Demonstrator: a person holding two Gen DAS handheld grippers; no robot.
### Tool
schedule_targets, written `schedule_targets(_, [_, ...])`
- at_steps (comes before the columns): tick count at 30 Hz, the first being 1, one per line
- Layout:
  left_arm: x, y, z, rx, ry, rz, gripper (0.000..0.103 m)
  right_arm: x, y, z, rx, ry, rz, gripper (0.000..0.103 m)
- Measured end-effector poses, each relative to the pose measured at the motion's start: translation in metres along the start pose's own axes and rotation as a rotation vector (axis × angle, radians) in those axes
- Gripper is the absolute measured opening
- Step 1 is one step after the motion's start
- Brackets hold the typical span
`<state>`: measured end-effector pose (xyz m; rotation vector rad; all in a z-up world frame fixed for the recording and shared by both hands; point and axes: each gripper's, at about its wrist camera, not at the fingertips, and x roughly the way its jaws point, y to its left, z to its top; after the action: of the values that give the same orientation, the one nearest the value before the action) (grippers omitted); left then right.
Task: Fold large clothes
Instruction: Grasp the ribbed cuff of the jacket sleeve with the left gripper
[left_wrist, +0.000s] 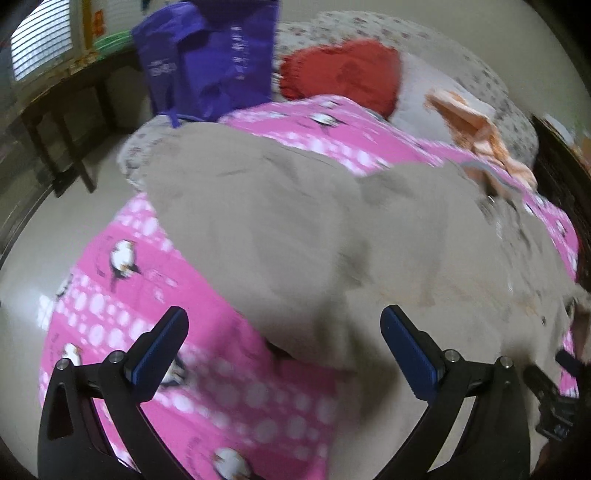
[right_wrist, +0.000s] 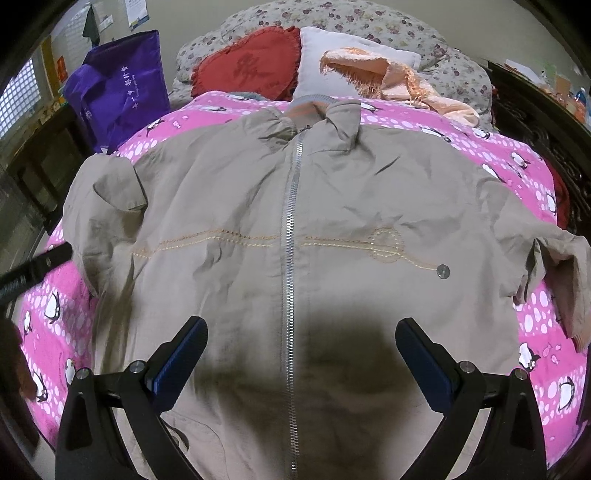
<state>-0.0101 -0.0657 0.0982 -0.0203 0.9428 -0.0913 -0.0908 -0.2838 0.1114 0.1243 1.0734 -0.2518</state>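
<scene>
A beige zip-up jacket (right_wrist: 295, 229) lies front up and spread flat on a pink penguin-print bedspread (right_wrist: 532, 332), collar toward the pillows, zipper closed down the middle. Its left sleeve (right_wrist: 107, 199) is folded in at the bed's left edge; the right sleeve (right_wrist: 554, 266) hangs at the right edge. My right gripper (right_wrist: 301, 354) is open and empty, hovering over the lower front. My left gripper (left_wrist: 284, 343) is open and empty above the jacket's (left_wrist: 295, 229) left side and the bedspread (left_wrist: 129, 295); that view is blurred. The left gripper's tip shows at the right wrist view's left edge (right_wrist: 37, 266).
At the head of the bed lie a red pillow (right_wrist: 251, 62), a white pillow (right_wrist: 332, 59) and a peach scarf (right_wrist: 399, 85). A purple bag (right_wrist: 118, 88) stands at the bed's left side beside a dark table (left_wrist: 55, 122). Dark carved furniture (right_wrist: 546, 122) borders the right.
</scene>
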Motion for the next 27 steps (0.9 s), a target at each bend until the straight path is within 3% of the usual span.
schedule_targets(9, [0.045,0.094,0.05,-0.177,0.036,0.014,0.103,0.004,0.003,0.001,-0.014,0.007,0.003,0.102])
schedule_targets(15, [0.084,0.159,0.086,-0.376,0.025,0.032,0.103,0.005,0.004,0.002,-0.019,0.019,0.012,0.102])
schedule_targets(19, [0.108,0.183,0.099,-0.456,0.02,0.033,0.103,0.007,0.008,0.004,-0.031,0.025,0.016,0.102])
schedule_targets(27, [0.148,0.19,0.115,-0.475,0.04,0.026,0.103,0.018,0.012,0.005,-0.043,0.047,0.056,0.102])
